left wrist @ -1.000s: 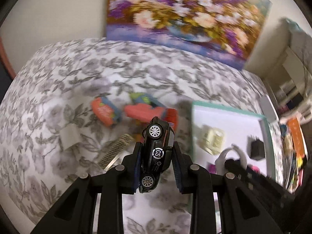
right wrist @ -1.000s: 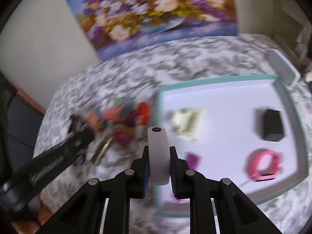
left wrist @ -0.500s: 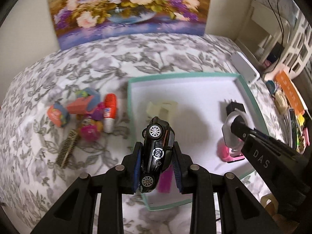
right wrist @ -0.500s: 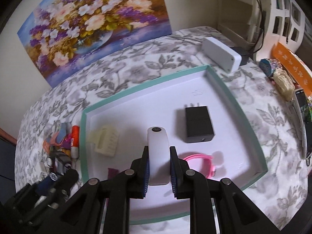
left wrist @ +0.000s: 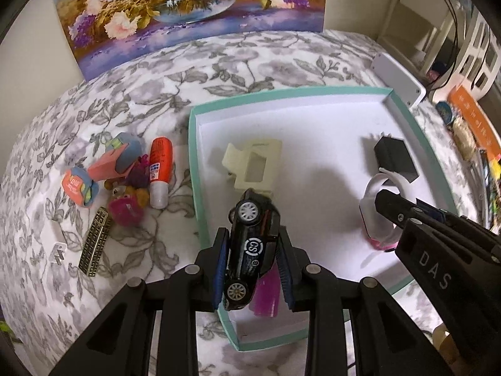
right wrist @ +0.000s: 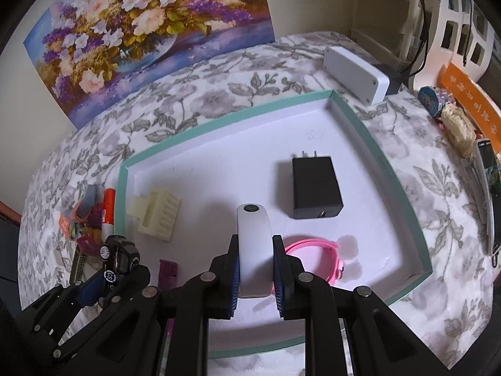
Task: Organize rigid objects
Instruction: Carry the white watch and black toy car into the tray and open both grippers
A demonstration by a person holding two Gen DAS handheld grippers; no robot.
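Observation:
My left gripper (left wrist: 253, 252) is shut on a black toy car (left wrist: 252, 238), held on its side above the near left part of the teal-rimmed white tray (left wrist: 192, 163). My right gripper (right wrist: 254, 268) is shut on a white curved band (right wrist: 253, 250), held above the tray (right wrist: 391, 169) near its front. In the tray lie a cream plastic part (right wrist: 158, 214), a black charger (right wrist: 314, 186), a pink watch band (right wrist: 316, 250) and a magenta piece (left wrist: 266, 294). The car also shows in the right wrist view (right wrist: 119, 260).
Left of the tray on the floral cloth lie an orange-capped tube (left wrist: 159, 172), soft colourful toys (left wrist: 106, 172), a brass comb-like bar (left wrist: 95, 246) and a small white clip (left wrist: 58, 252). A white box (right wrist: 355, 73) and clutter stand at the right. A flower painting (left wrist: 188, 6) leans behind.
Both grippers have swung right from the toy pile to over the tray, still holding the car and the white band. The right gripper has come lower and nearer the tray.

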